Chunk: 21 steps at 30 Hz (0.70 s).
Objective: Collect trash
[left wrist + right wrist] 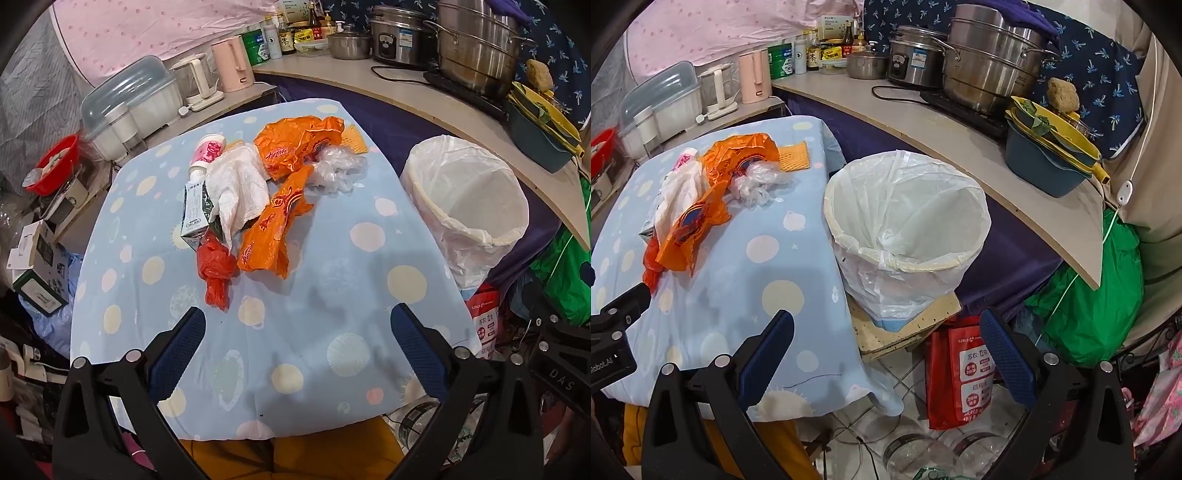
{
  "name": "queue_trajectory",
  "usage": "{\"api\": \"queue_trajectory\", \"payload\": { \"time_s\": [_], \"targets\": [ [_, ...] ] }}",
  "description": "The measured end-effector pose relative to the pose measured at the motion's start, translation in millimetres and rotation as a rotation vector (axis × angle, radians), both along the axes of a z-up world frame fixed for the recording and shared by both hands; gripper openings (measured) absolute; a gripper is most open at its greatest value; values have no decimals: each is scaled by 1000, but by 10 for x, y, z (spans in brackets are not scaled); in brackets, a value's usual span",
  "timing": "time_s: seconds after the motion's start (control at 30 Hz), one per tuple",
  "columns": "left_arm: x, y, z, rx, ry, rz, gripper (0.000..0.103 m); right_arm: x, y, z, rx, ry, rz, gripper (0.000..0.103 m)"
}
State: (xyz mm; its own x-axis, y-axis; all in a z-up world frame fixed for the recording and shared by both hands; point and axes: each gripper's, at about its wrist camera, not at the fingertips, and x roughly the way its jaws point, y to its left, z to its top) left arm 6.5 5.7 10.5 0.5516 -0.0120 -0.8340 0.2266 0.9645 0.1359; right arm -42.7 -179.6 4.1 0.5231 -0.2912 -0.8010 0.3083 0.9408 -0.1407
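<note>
Trash lies in a heap on the blue spotted table [332, 295]: two orange plastic bags [284, 192], a red plastic bag [216, 269], a white paper towel [236, 192], a milk carton [195, 214], a pink cup [208, 151], a clear plastic bag [341, 168] and a yellow foam net [354, 142]. The heap also shows in the right wrist view [713, 192]. A white-lined trash bin [905, 229] stands right of the table. My left gripper [299, 354] is open and empty over the table's near part. My right gripper [886, 358] is open and empty, below the bin.
A counter [960, 140] behind the bin carries steel pots [993, 70], a rice cooker, bottles and a blue basin [1049, 166]. Kettles [221, 77] and a dish rack stand behind the table. A red bag [960, 373] and a green bag [1089, 306] lie on the floor.
</note>
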Motion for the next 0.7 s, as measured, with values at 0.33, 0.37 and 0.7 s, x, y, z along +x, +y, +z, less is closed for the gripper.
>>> {"api": "queue_trajectory", "payload": {
  "time_s": [0.33, 0.37, 0.7],
  "targets": [
    [80, 79, 38, -3, 4, -11, 96, 130, 114, 50, -11, -5, -12, 96],
    [91, 97, 40, -5, 3, -14, 96, 139, 131, 56, -12, -6, -15, 96],
    [204, 230, 57, -15, 3, -47, 96, 140, 306, 53, -14, -2, -72, 96]
  ]
}}
